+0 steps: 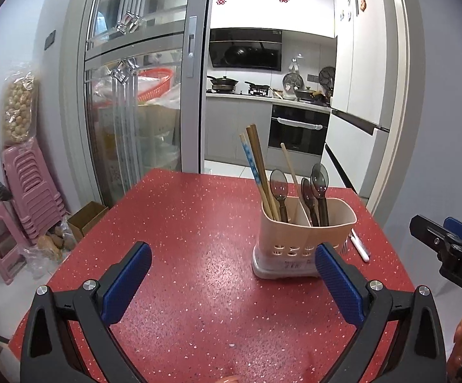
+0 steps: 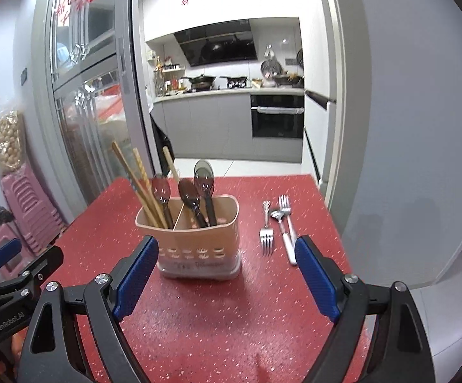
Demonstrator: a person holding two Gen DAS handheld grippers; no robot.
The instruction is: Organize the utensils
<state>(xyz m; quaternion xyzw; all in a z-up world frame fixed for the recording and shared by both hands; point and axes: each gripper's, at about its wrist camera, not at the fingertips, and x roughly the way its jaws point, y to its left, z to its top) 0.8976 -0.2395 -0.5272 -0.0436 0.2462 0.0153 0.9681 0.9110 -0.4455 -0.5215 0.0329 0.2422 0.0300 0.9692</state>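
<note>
A beige plastic holder (image 2: 195, 242) stands upright on the red speckled table (image 2: 218, 312), split by a wall into two compartments. In the right wrist view the left compartment holds several wooden chopsticks (image 2: 138, 185) leaning to the left, along with one dark see-through spoon (image 2: 161, 191). The right compartment holds more dark spoons (image 2: 203, 175), bowls up, and a single pale chopstick (image 2: 171, 166) rises near the dividing wall. The left wrist view also shows a blue-and-white patterned chopstick (image 1: 250, 159) among the brown ones.

To the right of the holder, lying flat on the table and apart from it, are three metal pieces side by side: a fork (image 2: 266, 233) with its tines toward the camera, a small spoon (image 2: 277, 215) with a white handle, and a second fork (image 2: 285, 206) with its tines pointing away.

The right gripper (image 2: 227, 268) hovers above the near part of the table, its blue fingers (image 2: 317, 281) wide apart with nothing between them; the holder shows in the gap, further back. The left gripper (image 1: 232, 274) hangs likewise over the table to the left of the holder, its blue fingers (image 1: 125, 284) spread wide and empty.

Past the table stand a glass sliding door (image 2: 87, 95), a kitchen with an oven (image 2: 277, 116), and a stack of pink stools (image 1: 30, 185) against the left wall.
</note>
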